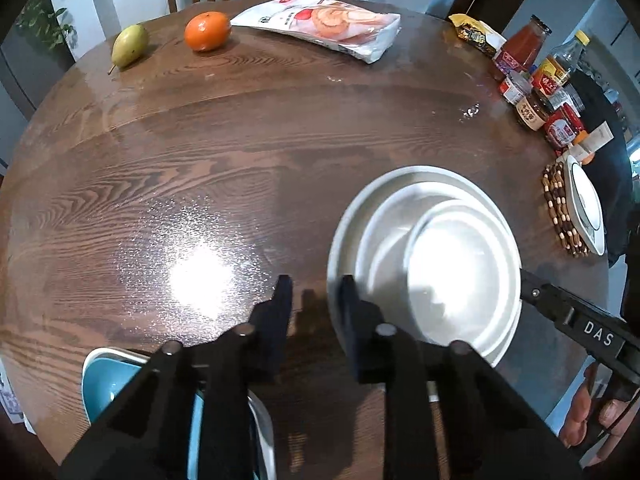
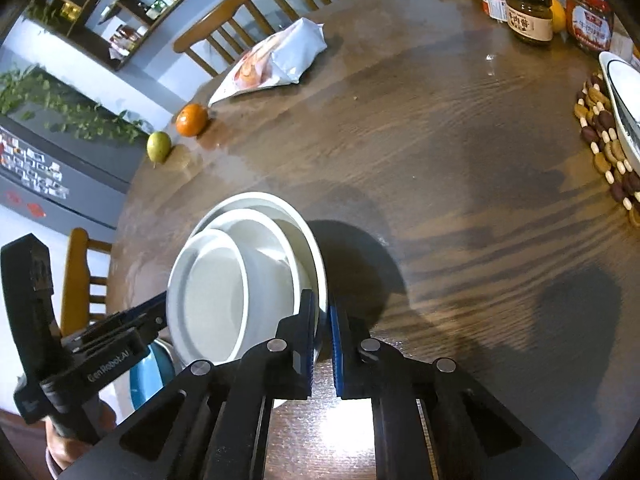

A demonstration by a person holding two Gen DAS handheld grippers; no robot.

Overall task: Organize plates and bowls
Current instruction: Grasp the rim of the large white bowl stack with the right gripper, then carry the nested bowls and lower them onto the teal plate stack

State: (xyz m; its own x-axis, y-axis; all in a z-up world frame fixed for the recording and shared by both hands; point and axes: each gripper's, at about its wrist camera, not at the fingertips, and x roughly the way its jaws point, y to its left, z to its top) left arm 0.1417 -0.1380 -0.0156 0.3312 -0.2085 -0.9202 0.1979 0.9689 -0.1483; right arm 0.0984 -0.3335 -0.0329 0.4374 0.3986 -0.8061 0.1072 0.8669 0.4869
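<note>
On a round dark wooden table, a green pear and an orange tangerine sit near the far left edge, beside a white snack bag. At the near left edge lies a blue dish. The left tool stands at the left rim of a stack of three nested white bowls, its jaws narrowed, one finger outside and one inside the outer rim. The right tool is clamped on the stack's opposite rim. Right of the stack, a white plate rests on a beaded wooden trivet, behind it a cluster of sauce jars and bottles.
</note>
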